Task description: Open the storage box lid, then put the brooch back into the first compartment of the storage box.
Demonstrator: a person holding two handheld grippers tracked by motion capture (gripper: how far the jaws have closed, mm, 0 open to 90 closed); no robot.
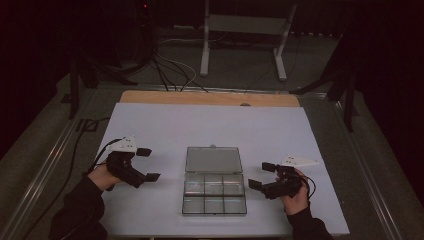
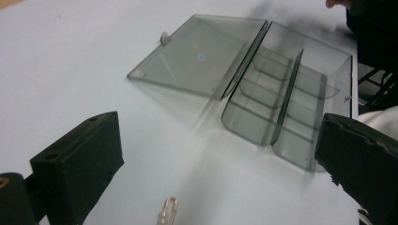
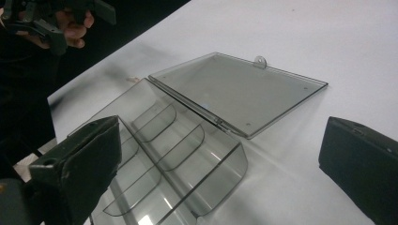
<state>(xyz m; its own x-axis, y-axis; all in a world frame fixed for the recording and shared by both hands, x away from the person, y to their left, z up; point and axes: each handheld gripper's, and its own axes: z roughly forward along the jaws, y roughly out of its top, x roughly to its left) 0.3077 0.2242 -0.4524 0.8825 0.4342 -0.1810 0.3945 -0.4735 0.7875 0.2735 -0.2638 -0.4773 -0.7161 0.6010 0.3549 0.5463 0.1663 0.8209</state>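
Note:
A clear plastic compartment box (image 1: 214, 194) lies in the middle of the white board, its lid (image 1: 213, 159) folded flat open on the far side. The compartments look empty. My left gripper (image 1: 148, 164) hovers to the left of the box, open, with nothing between its jaws. In the left gripper view a small metal paper clip (image 2: 169, 212) lies on the board between the jaws, short of the box (image 2: 286, 112). To the right of the box my right gripper (image 1: 260, 175) is open too and holds nothing. The right gripper view looks over the box (image 3: 178, 154) and lid (image 3: 239, 89).
The white board (image 1: 165, 125) covers a wooden table whose far edge (image 1: 210, 98) shows. Beyond it stand a white metal frame (image 1: 245, 30) and cables on the floor. In the right gripper view the other hand (image 3: 70, 28) shows far off, past the board's edge.

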